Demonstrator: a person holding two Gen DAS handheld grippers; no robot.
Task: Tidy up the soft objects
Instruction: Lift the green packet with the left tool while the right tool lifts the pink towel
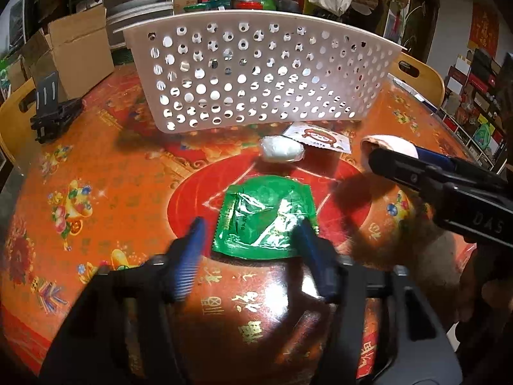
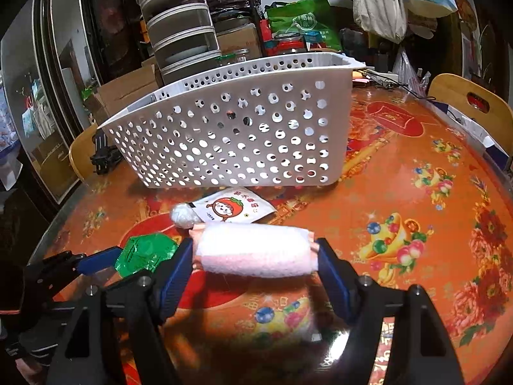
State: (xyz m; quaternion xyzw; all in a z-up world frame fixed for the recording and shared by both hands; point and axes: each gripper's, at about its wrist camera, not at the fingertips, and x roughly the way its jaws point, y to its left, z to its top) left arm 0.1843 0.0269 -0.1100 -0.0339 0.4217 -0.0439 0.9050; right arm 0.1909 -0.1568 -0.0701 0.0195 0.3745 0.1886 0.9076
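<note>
currently the right claw [image 2: 255, 258] pinches a rolled pink towel [image 2: 253, 250] by its two ends, blue pads pressed into the cloth, the roll lifted off the bench [image 2: 400, 192]; the towel looks light, soft and springy, likely to sag or unroll if the squeeze eases, so an end-on grip seems sound; left claw [image 1: 248, 231] is spread wide, hovering low over a green foil packet [image 1: 264, 216], one finger at each side of it, not yet closing as far as i can tell; the packet looks thin, crinkly and slick, lying flat, so it may slide rather than lift, and its raised edges seem the better purchase; a small white wrapped bundle [image 1: 281, 150] and a white printed sachet [image 1: 319, 138] lie just beyond, near the foot of the white perforated basket [image 1: 256, 73]; the basket stands on the bench with a tall wall facing both claws, so anything must go up over the rim; open bench lies to the right; cardboard boxes [image 1: 73, 51] and a black clamp [image 1: 53, 114] crowd the left edge.
</note>
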